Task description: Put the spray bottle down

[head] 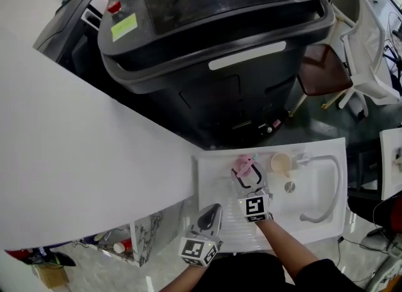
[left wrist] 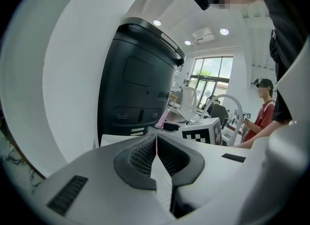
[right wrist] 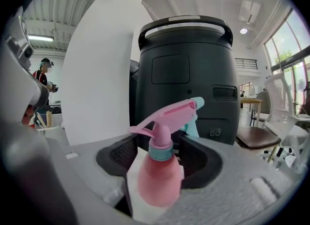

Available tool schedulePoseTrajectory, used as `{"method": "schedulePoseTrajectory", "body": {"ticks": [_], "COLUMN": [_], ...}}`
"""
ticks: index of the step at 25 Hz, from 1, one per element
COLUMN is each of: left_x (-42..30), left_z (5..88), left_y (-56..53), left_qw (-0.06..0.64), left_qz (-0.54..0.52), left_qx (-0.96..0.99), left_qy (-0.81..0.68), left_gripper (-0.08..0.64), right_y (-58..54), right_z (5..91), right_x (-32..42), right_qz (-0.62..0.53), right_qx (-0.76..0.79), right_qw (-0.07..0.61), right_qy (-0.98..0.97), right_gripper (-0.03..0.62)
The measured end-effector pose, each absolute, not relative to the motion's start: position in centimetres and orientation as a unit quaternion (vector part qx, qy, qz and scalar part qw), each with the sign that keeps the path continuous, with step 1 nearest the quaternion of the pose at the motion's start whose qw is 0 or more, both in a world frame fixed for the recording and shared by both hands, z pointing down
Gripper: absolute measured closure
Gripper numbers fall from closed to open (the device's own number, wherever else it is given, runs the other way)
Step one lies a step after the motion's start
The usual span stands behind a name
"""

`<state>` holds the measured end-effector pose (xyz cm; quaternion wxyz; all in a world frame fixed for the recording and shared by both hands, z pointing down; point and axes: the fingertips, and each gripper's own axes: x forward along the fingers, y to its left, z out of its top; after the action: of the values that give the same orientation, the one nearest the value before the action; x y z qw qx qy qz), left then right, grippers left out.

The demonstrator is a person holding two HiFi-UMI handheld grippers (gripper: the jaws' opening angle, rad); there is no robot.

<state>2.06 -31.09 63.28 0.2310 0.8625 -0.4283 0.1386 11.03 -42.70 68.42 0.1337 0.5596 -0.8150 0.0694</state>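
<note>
Dark ribbed jaws of the right gripper [right wrist: 162, 155] stand released, one pad on each side of the single pink plastic spray bottle [right wrist: 159, 183] with neither pad pressing on it. That bottle, with its teal collar and pink trigger head, stands upright on the flat draining side of the white sink unit [head: 326, 218], towards the unit's far edge.

One cream cup [head: 281, 164] sits on the sink unit just to the right of the bottle, close to it but apart. One curved white tap [head: 333, 181] arches over the unit's basin, and one round metal drain [head: 289, 187] lies in the basin floor.

At the sink unit's near edge is the left gripper [head: 212, 212]; its jaws are clenched pad against pad, with nothing between them. It is near the right gripper but not touching it. There are two grippers, each carrying one of the two marker cubes [head: 255, 208].

Beyond the sink unit's far edge rises one large black machine [head: 213, 52] with a rounded top and a grey rim. One white chair [head: 367, 52] with a brown seat stands past the unit's far right corner.
</note>
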Motion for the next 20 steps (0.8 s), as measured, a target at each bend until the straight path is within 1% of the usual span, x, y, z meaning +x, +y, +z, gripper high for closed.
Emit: {"method": "schedulePoseTrajectory", "body": {"ticks": [4, 12, 15, 20], "left_x": [1.5, -0.9, -1.8, -4.3], "left_z": [62.4, 59.8, 58.6, 56.9], "left_y": [-29.8, -26.1, -24.3, -19.3], "left_qw": [0.228, 0.215, 0.204, 0.199], "left_qz": [0.131, 0.105, 0.094, 0.084], "left_qx": [0.865, 0.874, 0.883, 0.892], "left_qy": [-0.428, -0.424, -0.412, -0.397], "left_gripper": [0.535, 0.535, 0.535, 0.535], "right_y": [-41.7, -37.3, -34.5, -27.4], "right_z": [68.8, 67.1, 65.4, 61.8], "right_x": [11.1, 11.0, 11.1, 9.4], "right_qz": [0.082, 0.105, 0.117, 0.156], "right_qx": [0.563, 0.585, 0.598, 0.613], "right_qw": [0.149, 0.153, 0.145, 0.105], "right_qy": [-0.809, -0.789, -0.779, -0.768], "right_gripper": [0.307, 0.305, 0.305, 0.316]}}
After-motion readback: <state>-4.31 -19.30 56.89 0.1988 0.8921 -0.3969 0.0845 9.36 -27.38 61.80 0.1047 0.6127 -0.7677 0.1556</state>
